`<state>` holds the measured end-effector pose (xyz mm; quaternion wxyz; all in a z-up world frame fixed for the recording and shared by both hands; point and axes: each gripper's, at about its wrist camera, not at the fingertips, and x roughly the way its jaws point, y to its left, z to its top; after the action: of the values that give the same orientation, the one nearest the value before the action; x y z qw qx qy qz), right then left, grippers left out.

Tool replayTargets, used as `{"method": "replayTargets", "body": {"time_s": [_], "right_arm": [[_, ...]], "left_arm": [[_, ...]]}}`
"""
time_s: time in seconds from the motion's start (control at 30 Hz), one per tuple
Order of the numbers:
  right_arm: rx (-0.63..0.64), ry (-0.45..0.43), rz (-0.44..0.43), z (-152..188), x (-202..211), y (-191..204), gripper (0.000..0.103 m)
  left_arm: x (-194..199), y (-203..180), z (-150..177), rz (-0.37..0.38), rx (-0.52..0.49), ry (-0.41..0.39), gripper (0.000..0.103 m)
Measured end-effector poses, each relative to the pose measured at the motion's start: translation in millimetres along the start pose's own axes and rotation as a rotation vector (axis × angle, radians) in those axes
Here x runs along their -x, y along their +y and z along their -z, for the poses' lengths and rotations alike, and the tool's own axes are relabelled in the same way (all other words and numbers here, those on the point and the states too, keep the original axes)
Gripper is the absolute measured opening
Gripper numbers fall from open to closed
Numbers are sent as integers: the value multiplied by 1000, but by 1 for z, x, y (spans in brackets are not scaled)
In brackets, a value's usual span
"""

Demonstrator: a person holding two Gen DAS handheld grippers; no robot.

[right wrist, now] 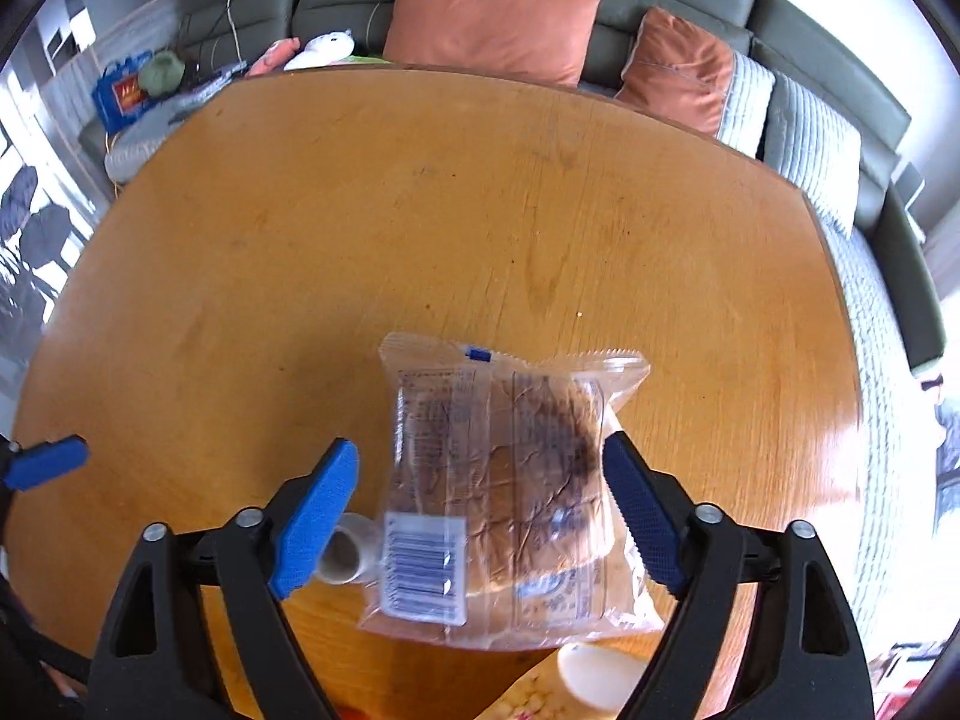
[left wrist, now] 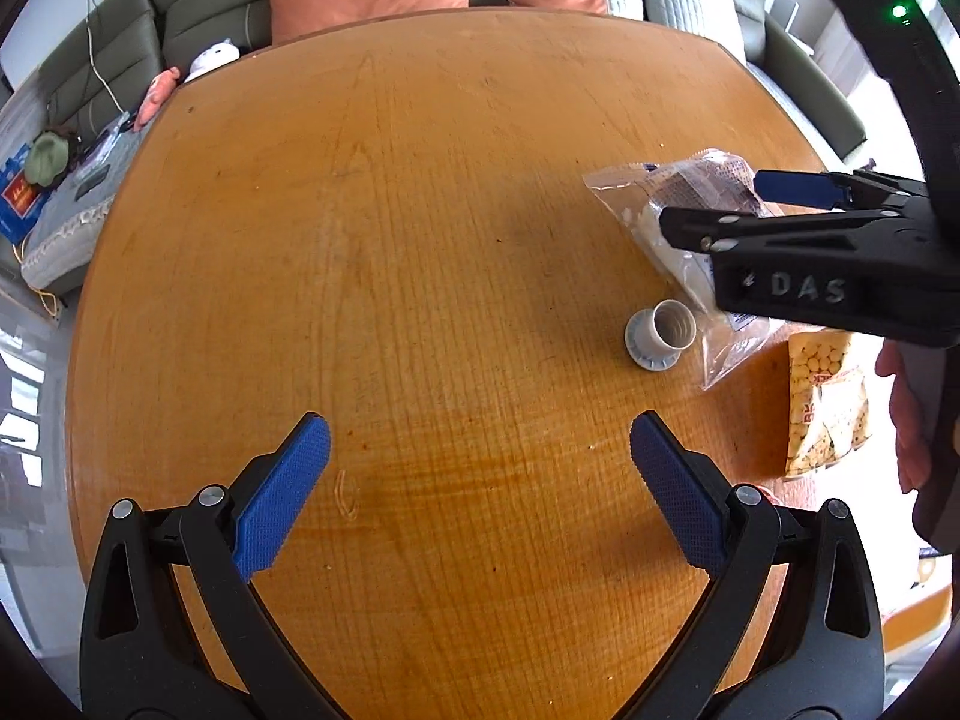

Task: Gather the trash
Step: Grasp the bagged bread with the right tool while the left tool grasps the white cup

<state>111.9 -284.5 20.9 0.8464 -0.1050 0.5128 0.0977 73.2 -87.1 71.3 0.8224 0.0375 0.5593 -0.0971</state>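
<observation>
A: Right gripper (right wrist: 480,480)?
B: Jaws spread wide, straddling the clear bread bag (right wrist: 504,492) lying on the wooden table (right wrist: 420,210); pads not seen pressing it.
A: Left gripper (left wrist: 480,480)?
B: Spread wide, nothing held. A small white cup (left wrist: 663,339) is noted just left of the bag.

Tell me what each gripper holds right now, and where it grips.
Nothing is held. The right gripper is open, straddling the clear bread bag without its fingers pressing it. The left gripper is open over bare table.
</observation>
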Motion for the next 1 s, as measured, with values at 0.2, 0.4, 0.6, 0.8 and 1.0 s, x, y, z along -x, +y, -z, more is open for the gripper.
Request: {"method": "replayTargets", "body": {"time_s": [0.2, 0.4, 0.6, 0.8, 1.0], "right_arm": [[29, 42, 57, 2, -13, -4, 89], [-33, 42, 15, 1, -8, -21, 66], [-120, -38, 7, 6, 15, -43, 63], [-199, -121, -10, 2, 43, -70, 63], [-250, -144, -29, 4, 51, -84, 63]], "left_arm": [[-8, -10, -5, 10, -12, 10, 97], [-7, -23, -9, 48, -49, -14, 97], [-13, -45, -14, 91, -144, -49, 97], [-36, -65, -22, 102, -241, -45, 49], [-49, -70, -21, 101, -276, -41, 32]]}}
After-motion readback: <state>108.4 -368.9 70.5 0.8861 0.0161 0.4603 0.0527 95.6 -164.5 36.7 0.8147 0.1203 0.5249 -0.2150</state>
